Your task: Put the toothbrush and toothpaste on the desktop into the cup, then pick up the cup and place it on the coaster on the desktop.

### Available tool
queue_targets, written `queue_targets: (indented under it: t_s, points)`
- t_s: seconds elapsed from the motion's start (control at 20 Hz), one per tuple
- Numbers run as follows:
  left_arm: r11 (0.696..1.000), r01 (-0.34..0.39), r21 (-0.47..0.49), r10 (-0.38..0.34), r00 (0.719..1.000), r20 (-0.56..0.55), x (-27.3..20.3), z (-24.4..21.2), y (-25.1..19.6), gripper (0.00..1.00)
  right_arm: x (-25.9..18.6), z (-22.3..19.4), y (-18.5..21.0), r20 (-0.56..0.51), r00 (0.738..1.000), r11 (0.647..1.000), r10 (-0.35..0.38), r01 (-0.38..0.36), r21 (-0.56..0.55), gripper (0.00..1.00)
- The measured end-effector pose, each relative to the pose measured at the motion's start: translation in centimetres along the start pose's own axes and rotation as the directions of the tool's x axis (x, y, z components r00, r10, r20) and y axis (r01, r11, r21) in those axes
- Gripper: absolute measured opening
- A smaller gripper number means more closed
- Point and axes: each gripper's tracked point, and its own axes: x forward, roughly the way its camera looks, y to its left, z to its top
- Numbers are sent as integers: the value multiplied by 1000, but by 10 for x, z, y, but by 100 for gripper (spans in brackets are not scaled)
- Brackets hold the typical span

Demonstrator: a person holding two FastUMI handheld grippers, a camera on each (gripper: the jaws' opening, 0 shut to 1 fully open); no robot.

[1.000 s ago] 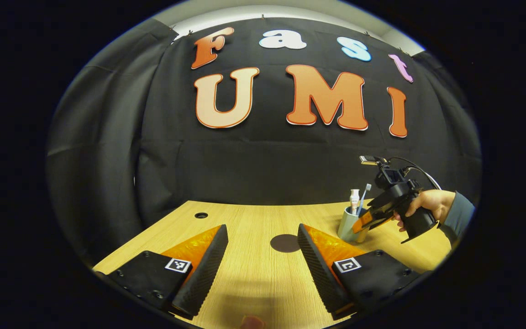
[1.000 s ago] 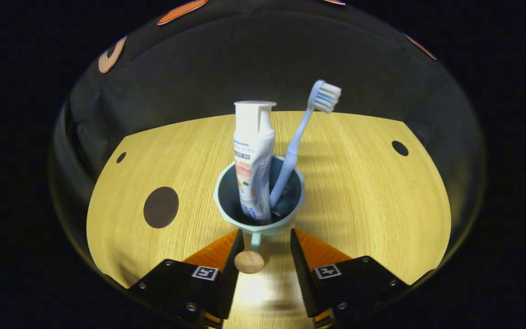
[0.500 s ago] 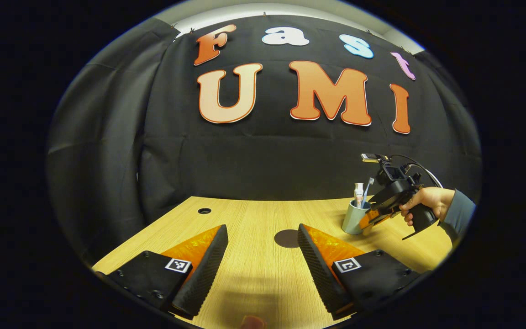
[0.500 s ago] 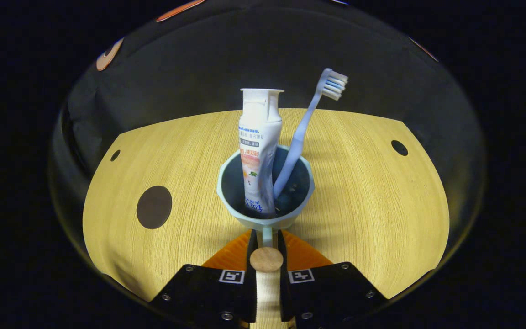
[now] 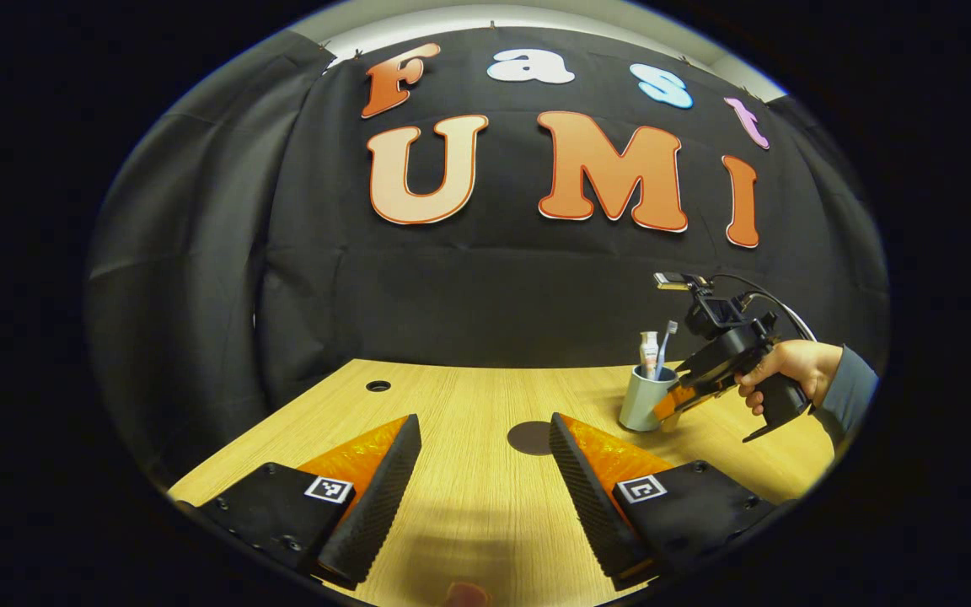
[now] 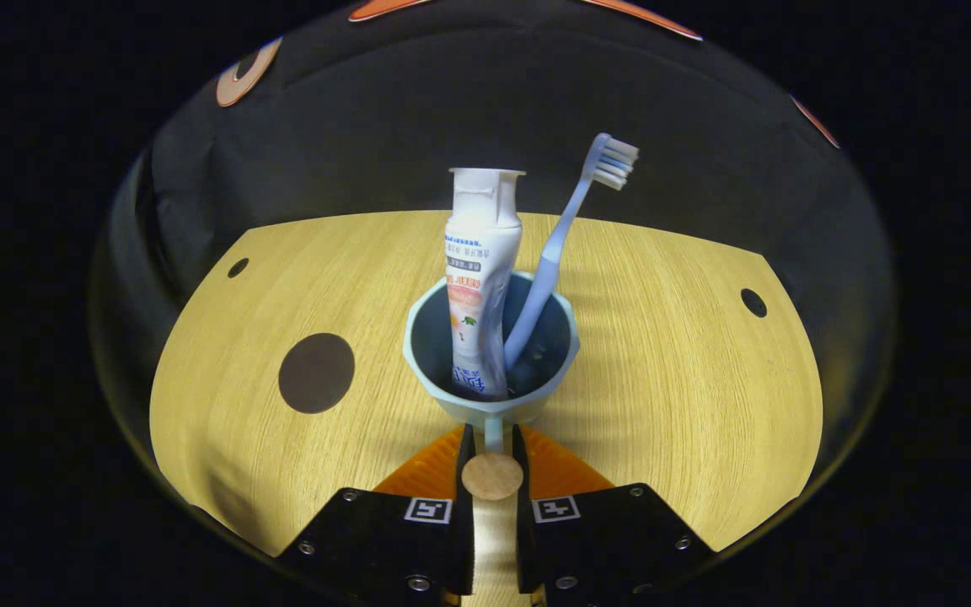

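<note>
A pale blue cup (image 6: 485, 411) stands upright with a white toothpaste tube (image 6: 477, 278) and a light blue toothbrush (image 6: 555, 253) leaning inside it. My right gripper (image 6: 491, 438) is shut on the cup's handle, just below the rim. The dark round coaster (image 6: 317, 373) lies on the wooden desk to the cup's left, apart from it. In the left gripper view the cup (image 5: 644, 406) sits at the right, with the right gripper (image 5: 678, 400) and a hand behind it. The coaster (image 5: 528, 437) is left of the cup. My left gripper (image 5: 481, 472) hovers open over the near desk, holding nothing.
The desk (image 6: 671, 379) has small round cable holes at the far left (image 6: 238, 268) and the far right (image 6: 753, 303). Black cloth walls close off the back. A sleeved hand (image 5: 797, 371) holds the right gripper.
One second ago the right gripper stood open around the cup's handle; it has since shut on it. The cup has shifted slightly toward the coaster. The left gripper has barely moved.
</note>
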Motion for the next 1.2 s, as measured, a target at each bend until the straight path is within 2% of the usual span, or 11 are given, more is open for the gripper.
queue_targets:
  t_s: [0.35, 0.5, 0.65, 0.8, 0.95, 1.2]
  points:
    - [1000, -24, 3, 24, 1000, 0, -3, -2, 6, 98, -1, 5, 1, 45, 998, 997, 39, -35, -68, 20]
    - [1000, -26, -7, 26, 1000, -2, -1, -3, 9, 98, 2, 3, 6, 50, 996, 992, 79, -74, -102, 20]
    - [999, -32, -9, 32, 999, 0, -2, -5, 12, 98, -2, 20, 3, 124, 990, 987, 63, -43, -157, 20]
    - [1000, -21, -23, 21, 1000, -7, -1, -9, 10, 98, -5, 17, -1, 123, 991, 980, 44, -19, -196, 19]
    - [1000, -10, -19, 10, 1000, -16, 2, -16, 5, 98, -4, 14, 0, 116, 992, 984, 47, -26, -175, 16]
    - [1000, 7, -24, -8, 1000, -22, 6, -18, -1, 98, 6, 3, 0, 69, 996, 985, 63, -51, -167, 16]
